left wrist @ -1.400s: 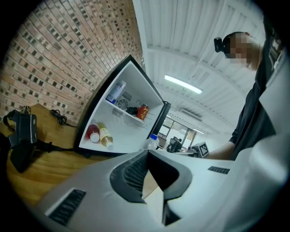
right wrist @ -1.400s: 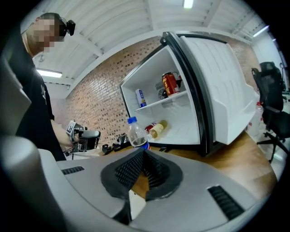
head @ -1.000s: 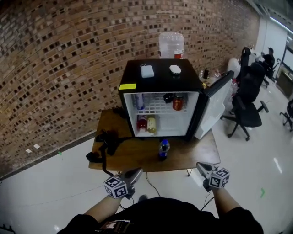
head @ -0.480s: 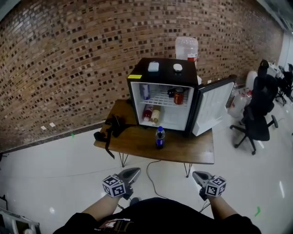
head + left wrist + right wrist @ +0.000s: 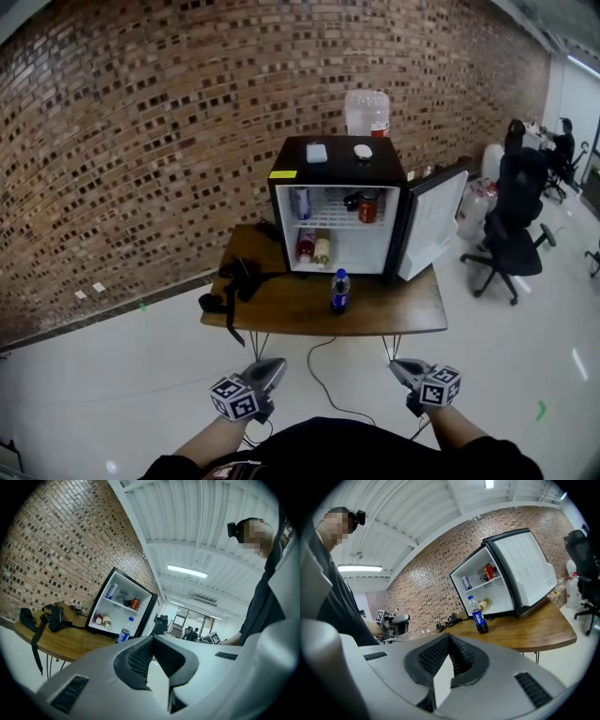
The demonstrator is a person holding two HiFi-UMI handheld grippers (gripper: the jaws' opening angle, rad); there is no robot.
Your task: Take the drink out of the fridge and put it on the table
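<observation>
A blue-labelled drink bottle (image 5: pixel 339 292) stands upright on the wooden table (image 5: pixel 412 314), just in front of the small black fridge (image 5: pixel 338 204); it also shows in the right gripper view as the drink bottle (image 5: pixel 477 616) and in the left gripper view as the drink bottle (image 5: pixel 125 630). The fridge door (image 5: pixel 432 223) hangs open to the right, with cans and bottles on its shelves. My left gripper (image 5: pixel 274 365) and right gripper (image 5: pixel 397 365) are both shut and empty, held low over the floor well short of the table.
A black strap and bag (image 5: pixel 234 281) lie on the table's left end. A large water jug (image 5: pixel 367 113) stands behind the fridge against the brick wall. Office chairs (image 5: pixel 511 211) and people are at the right. White floor lies between me and the table.
The table and fridge have shrunk and drifted farther away in the head view: I have backed off from them. Both grippers stay shut, and the bottle stands where it was.
</observation>
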